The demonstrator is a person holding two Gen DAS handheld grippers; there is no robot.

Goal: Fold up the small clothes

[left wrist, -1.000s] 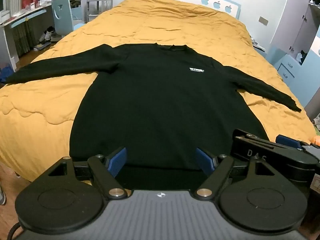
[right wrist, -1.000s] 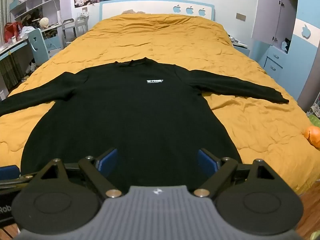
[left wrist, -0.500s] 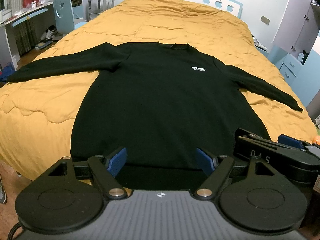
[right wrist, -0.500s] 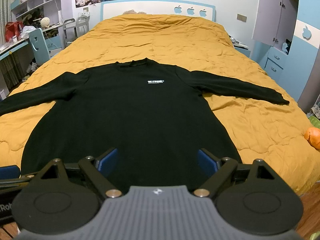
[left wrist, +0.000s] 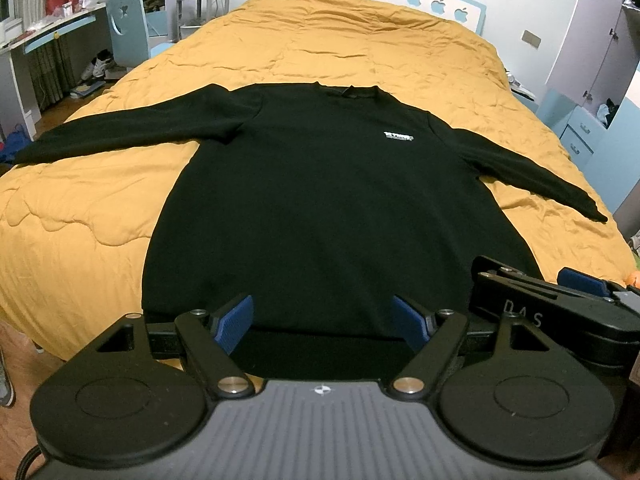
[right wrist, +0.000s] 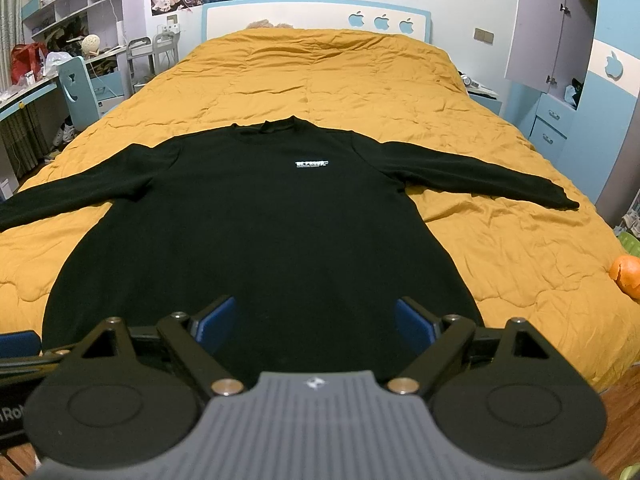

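Observation:
A black long-sleeved top (left wrist: 320,200) lies flat and face up on the orange bedspread (left wrist: 360,44), both sleeves spread out, hem toward me, a small white logo (left wrist: 398,136) on the chest. It also shows in the right wrist view (right wrist: 260,232). My left gripper (left wrist: 323,324) is open and empty, held over the middle of the hem. My right gripper (right wrist: 316,324) is open and empty, over the hem a little further right. The right gripper's body (left wrist: 560,312) shows at the lower right of the left wrist view.
An orange fruit (right wrist: 626,276) lies on the bed's right edge. A desk (left wrist: 44,36) and a blue chair (left wrist: 128,24) stand to the left. A blue drawer unit (right wrist: 552,128) and a wardrobe stand to the right. The headboard (right wrist: 316,16) is at the far end.
Both grippers have lifted and tilted very slightly, so the top sits a little lower in view. The top has not moved and both grippers stay open.

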